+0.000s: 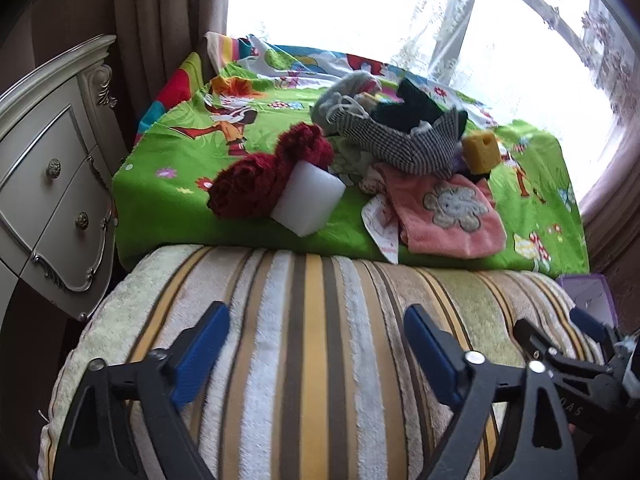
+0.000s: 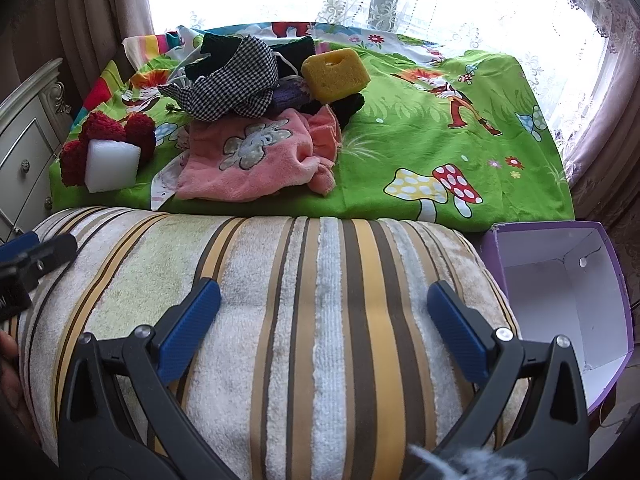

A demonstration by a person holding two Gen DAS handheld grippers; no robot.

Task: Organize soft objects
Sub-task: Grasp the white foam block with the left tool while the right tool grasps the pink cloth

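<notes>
Purple box (image 2: 568, 292) interior: right view only; left clips it.

Left hand-held gripper (image 1: 316, 354) hung over striped cushion (image 1: 312, 320), jaws apart, nothing between. Right hand-held gripper (image 1: 576, 344) at right edge. Beyond, on green cartoon sheet (image 1: 180, 160): red knit (image 1: 260, 172) touching white foam block (image 1: 306, 202), pink towel (image 1: 452, 216), checked cloth (image 1: 400, 140), yellow sponge (image 1: 480, 152).

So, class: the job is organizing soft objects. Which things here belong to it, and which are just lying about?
Belong to the job:
red knitted item
white foam block
yellow sponge
pink towel
checked cloth
purple box

Just there:
white dresser
curtains
striped cushion
</notes>
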